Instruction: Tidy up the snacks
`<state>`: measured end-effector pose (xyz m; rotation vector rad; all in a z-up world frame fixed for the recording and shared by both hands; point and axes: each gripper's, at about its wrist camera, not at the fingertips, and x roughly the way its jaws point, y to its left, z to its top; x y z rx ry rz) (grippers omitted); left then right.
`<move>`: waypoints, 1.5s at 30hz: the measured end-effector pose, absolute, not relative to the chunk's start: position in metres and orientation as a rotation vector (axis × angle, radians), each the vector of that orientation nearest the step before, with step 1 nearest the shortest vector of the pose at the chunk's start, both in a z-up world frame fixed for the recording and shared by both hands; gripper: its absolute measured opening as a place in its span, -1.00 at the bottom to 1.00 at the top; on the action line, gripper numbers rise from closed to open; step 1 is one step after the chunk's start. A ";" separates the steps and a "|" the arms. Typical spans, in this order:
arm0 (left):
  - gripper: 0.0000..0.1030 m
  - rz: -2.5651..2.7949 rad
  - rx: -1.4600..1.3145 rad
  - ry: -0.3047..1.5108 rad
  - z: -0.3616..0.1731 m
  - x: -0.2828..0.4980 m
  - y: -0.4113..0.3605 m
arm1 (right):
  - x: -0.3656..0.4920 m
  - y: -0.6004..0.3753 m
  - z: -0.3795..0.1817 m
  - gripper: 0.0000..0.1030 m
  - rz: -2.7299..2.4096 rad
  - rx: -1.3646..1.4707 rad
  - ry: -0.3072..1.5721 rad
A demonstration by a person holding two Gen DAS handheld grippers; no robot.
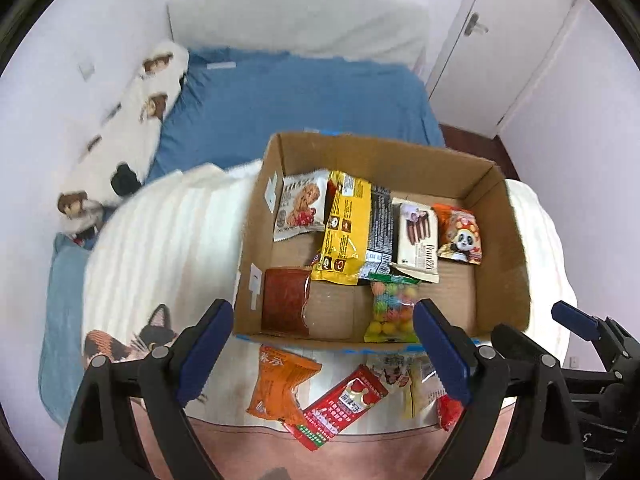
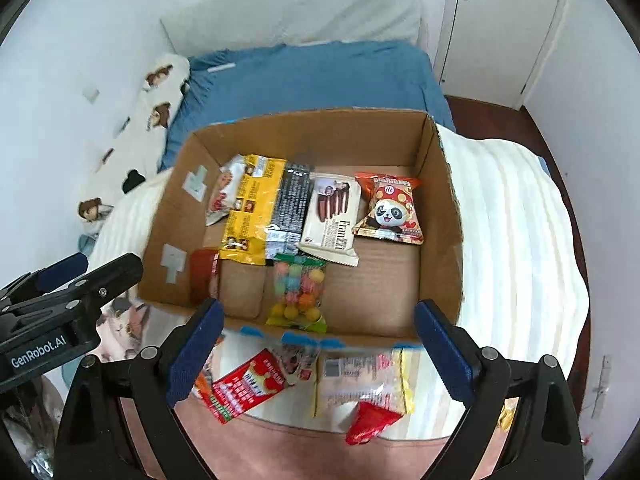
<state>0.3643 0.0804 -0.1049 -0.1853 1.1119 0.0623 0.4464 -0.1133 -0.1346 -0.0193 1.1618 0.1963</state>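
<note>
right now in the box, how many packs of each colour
white: 2, cookie pack and wafer pack
yellow: 1, yellow pack
black: 1, black pack
dark red: 1, dark red pack
orange-red: 1, panda pack
mixed colours: 1, candy bag
total: 7 in view in the box

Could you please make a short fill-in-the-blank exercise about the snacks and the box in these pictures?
1. The panda packet lies inside the cardboard ____.
2. The bag of coloured candy balls lies ____ the box.
3. The orange packet lies ____ the box.
4. Both grippers hold ____.

Missing words: box; inside; outside; nothing
</note>
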 end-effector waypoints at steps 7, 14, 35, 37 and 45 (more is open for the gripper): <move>0.79 0.109 -0.170 1.097 -0.113 0.322 0.082 | 0.402 -0.142 -0.157 0.92 0.195 0.174 1.220; 0.79 0.224 -0.186 1.228 -0.181 0.304 0.109 | 0.381 -0.174 -0.260 0.92 0.094 0.528 1.363; 0.79 0.177 -0.217 1.416 -0.281 0.312 0.119 | 0.375 -0.165 -0.330 0.30 0.232 0.166 1.542; 0.79 0.165 -0.234 1.425 -0.283 0.312 0.119 | 0.369 -0.159 -0.332 0.53 0.245 0.078 1.599; 0.79 0.066 -0.279 1.483 -0.299 0.322 0.104 | 0.361 -0.182 -0.318 0.93 0.048 0.352 1.512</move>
